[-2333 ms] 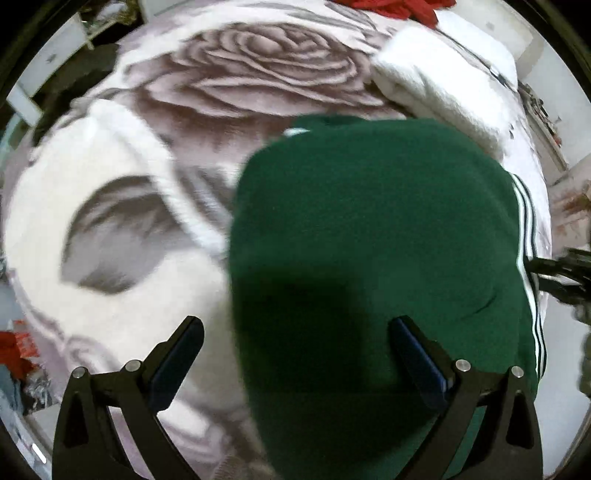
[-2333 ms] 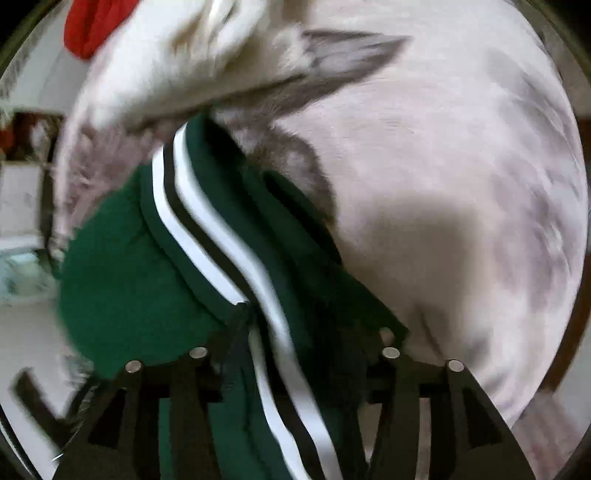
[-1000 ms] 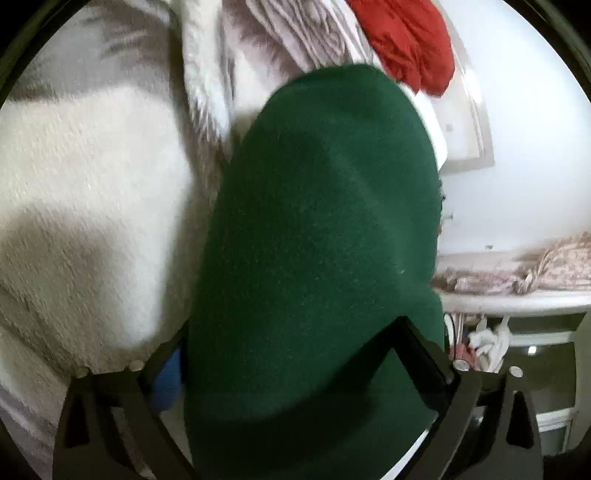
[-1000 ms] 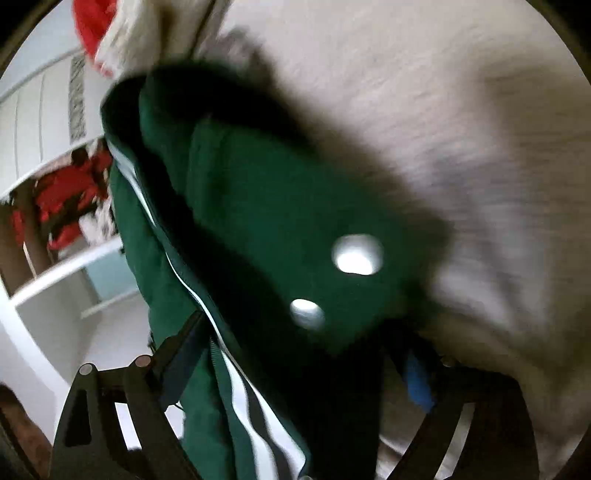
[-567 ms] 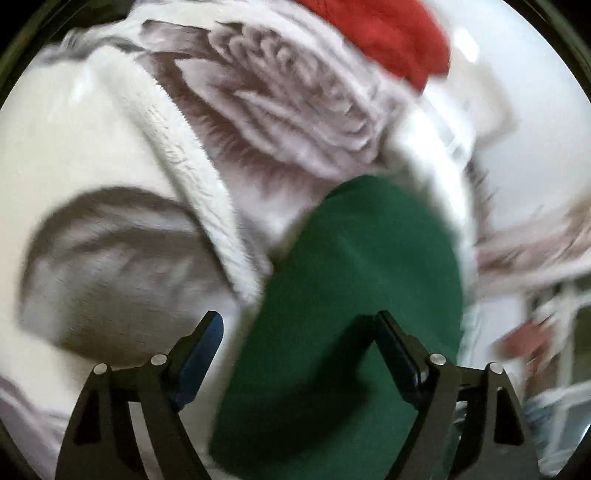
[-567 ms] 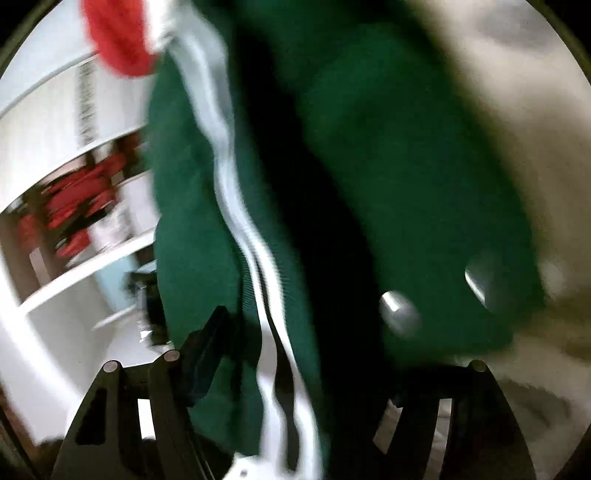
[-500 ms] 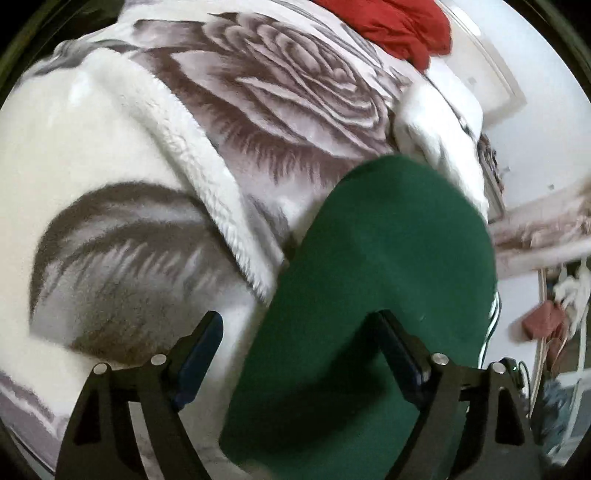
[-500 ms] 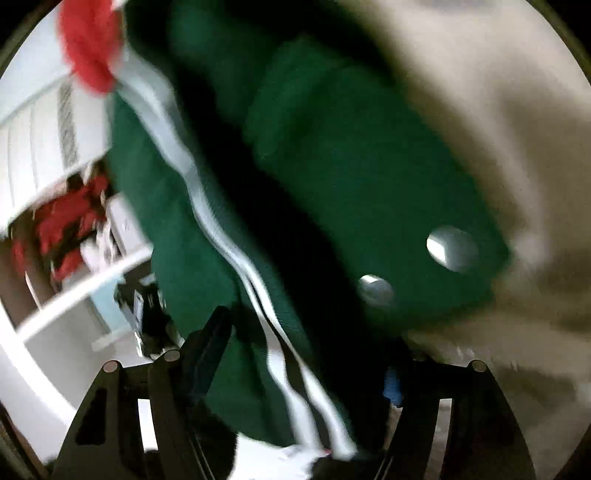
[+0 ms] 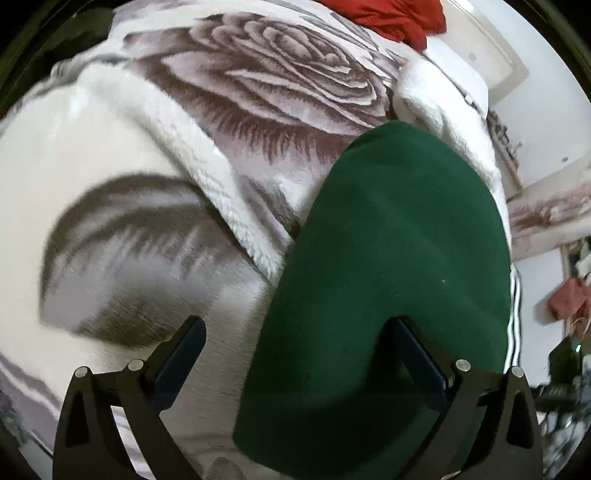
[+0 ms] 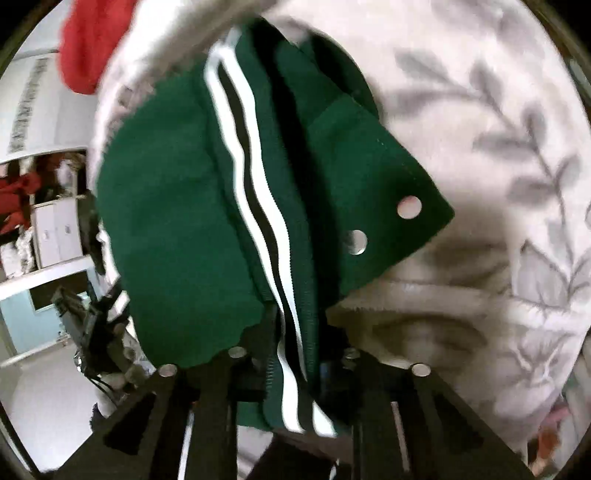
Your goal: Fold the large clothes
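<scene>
A dark green garment (image 9: 399,258) with white stripes lies folded on a rose-patterned blanket (image 9: 147,184). Above its left edge my left gripper (image 9: 295,354) hangs with its jaws opening wide. The cloth lies below the right finger (image 9: 417,354), and neither pad presses on it. In the right wrist view the same green garment (image 10: 173,206) is bunched, with two snap buttons (image 10: 409,206) on a corner flap. Its striped band (image 10: 258,206) runs down between the fingers of my right gripper (image 10: 295,369). Those jaws are closing and pinch the band.
A red garment (image 9: 388,18) lies at the blanket's far end, and a thick white fleece fold (image 9: 443,99) sits beside the green cloth. Shelves and cupboards (image 10: 55,229) stand past the bed's edge on the left of the right wrist view. A leaf-patterned blanket (image 10: 517,147) fills that view's right side.
The right jaws have narrowed from wide apart onto the striped band, and the garment has swung beneath them. The left gripper has drawn back from the green cloth and spread wider.
</scene>
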The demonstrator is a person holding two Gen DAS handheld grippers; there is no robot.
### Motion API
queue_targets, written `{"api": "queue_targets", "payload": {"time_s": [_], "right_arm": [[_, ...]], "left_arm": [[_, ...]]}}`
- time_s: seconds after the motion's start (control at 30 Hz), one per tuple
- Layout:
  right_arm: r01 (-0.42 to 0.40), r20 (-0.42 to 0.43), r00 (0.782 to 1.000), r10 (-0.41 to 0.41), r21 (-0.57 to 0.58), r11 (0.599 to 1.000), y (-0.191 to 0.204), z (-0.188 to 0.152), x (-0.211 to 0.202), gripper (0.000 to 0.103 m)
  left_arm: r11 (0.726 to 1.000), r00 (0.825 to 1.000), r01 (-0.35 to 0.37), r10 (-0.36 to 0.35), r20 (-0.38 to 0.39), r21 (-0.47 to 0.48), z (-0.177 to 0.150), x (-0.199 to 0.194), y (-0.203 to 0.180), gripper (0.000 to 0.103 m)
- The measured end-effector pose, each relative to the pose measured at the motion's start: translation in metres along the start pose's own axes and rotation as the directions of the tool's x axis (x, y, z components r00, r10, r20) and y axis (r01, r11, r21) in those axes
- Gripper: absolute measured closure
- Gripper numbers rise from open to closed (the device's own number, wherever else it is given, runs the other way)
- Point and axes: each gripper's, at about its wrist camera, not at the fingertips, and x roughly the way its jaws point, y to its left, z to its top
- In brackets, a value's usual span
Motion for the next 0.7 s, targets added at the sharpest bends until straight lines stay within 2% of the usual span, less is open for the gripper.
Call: {"api": "queue_targets", "payload": {"time_s": [0.03, 0.07, 0.1, 0.17, 0.27, 0.33, 0.4, 0.43, 0.47, 0.5, 0.53, 0.6, 0.7], "right_arm": [[0.019, -0.003, 1.000, -0.019, 0.004, 1.000, 0.003, 0.005, -0.004, 0.068], [0.067, 0.028, 0.997, -0.067, 0.005, 0.998, 0.007, 0.009, -0.016, 0.062], [0.077, 0.070, 0.995, -0.077, 0.005, 0.997, 0.007, 0.011, -0.025, 0.058], [0.024, 0.175, 0.984, -0.028, 0.026, 0.999, 0.014, 0.018, -0.049, 0.041], [-0.044, 0.254, 0.966, 0.038, 0.021, 0.999, 0.026, 0.062, -0.054, 0.037], [-0.074, 0.247, 0.967, 0.069, 0.011, 0.997, 0.030, 0.101, -0.042, 0.036], [-0.086, 0.235, 0.968, 0.088, -0.018, 0.996, 0.033, 0.126, -0.026, 0.036], [-0.086, 0.229, 0.969, 0.091, -0.032, 0.996, 0.038, 0.136, -0.017, 0.039], [-0.068, 0.258, 0.963, 0.078, -0.047, 0.997, 0.044, 0.139, -0.014, 0.081], [-0.026, 0.273, 0.961, 0.043, -0.064, 0.998, 0.052, 0.139, -0.014, 0.099], [0.033, 0.297, 0.955, -0.009, -0.075, 0.997, 0.057, 0.138, -0.015, 0.100], [0.084, 0.382, 0.922, -0.059, -0.051, 0.995, 0.062, 0.141, -0.033, 0.100], [0.047, 0.487, 0.872, -0.049, 0.018, 0.999, 0.036, 0.127, -0.086, 0.101]], "left_arm": [[1.000, 1.000, -0.020, 0.019, 0.006, 0.017, 0.001, -0.003, -0.002, 0.000], [0.998, 0.998, -0.054, 0.053, 0.016, 0.042, 0.002, -0.006, -0.006, 0.000], [0.994, 0.996, -0.089, 0.087, 0.025, 0.070, 0.003, -0.007, -0.009, 0.000], [0.983, 0.989, -0.142, 0.137, 0.050, 0.115, 0.005, -0.011, -0.016, 0.000], [0.971, 0.983, -0.181, 0.173, 0.066, 0.155, 0.012, -0.005, -0.024, 0.000], [0.966, 0.979, -0.196, 0.185, 0.080, 0.167, 0.017, -0.002, -0.029, 0.000], [0.963, 0.977, -0.205, 0.190, 0.099, 0.174, 0.022, -0.003, -0.033, 0.000], [0.961, 0.975, -0.211, 0.195, 0.104, 0.176, 0.024, -0.003, -0.035, 0.000], [0.959, 0.973, -0.221, 0.203, 0.111, 0.179, 0.025, -0.003, -0.036, 0.000], [0.956, 0.971, -0.230, 0.211, 0.116, 0.182, 0.026, -0.004, -0.037, 0.000], [0.955, 0.970, -0.233, 0.214, 0.117, 0.185, 0.027, -0.003, -0.038, 0.000], [0.954, 0.971, -0.228, 0.209, 0.115, 0.193, 0.027, -0.002, -0.038, 0.000], [0.958, 0.977, -0.203, 0.183, 0.113, 0.201, 0.026, -0.003, -0.040, 0.000]]}}
